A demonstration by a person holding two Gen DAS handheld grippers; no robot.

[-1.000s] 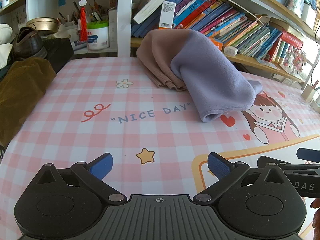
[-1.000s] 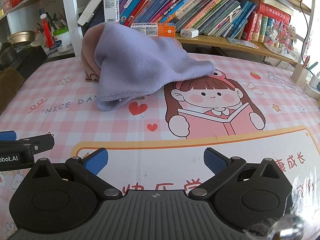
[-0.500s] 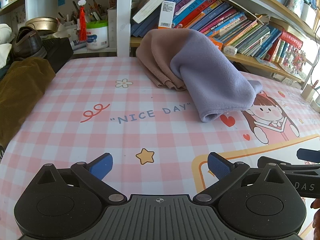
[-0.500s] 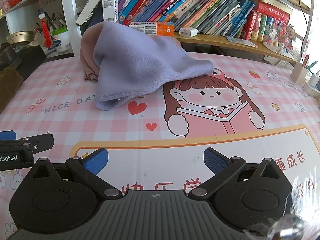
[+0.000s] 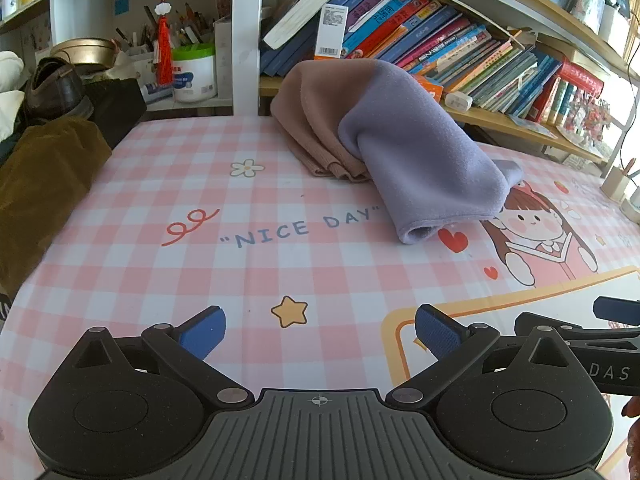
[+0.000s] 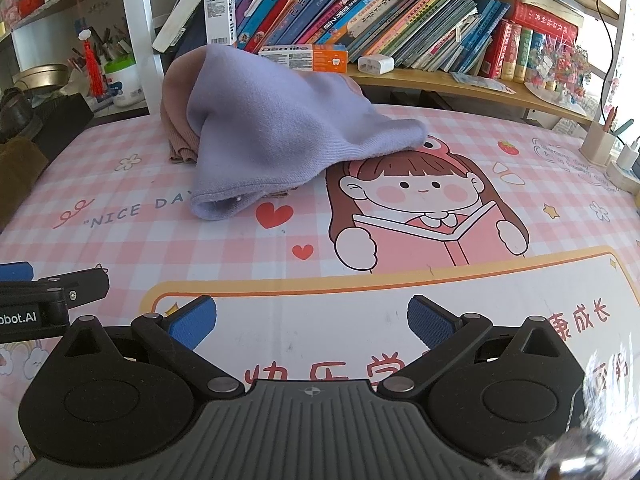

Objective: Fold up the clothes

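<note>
A lilac garment (image 5: pixel 424 160) lies heaped over a tan-pink garment (image 5: pixel 312 120) at the back of the pink checked table cover (image 5: pixel 280 272), against the bookshelf. Both also show in the right wrist view, lilac (image 6: pixel 272 132) and tan-pink (image 6: pixel 176 120). My left gripper (image 5: pixel 320 332) is open and empty, low over the table, well in front of the clothes. My right gripper (image 6: pixel 312 322) is open and empty, beside the left one, also well short of the clothes.
A bookshelf (image 5: pixel 460 48) with many books stands behind the clothes. A brown cloth (image 5: pixel 40 184), a shoe (image 5: pixel 52 88) and a white tub (image 5: pixel 194 72) are at the left. A pen holder (image 6: pixel 598 146) stands at the right edge.
Both grippers have crept slightly forward toward the clothes; the view is almost unchanged. The clothes have not moved.
</note>
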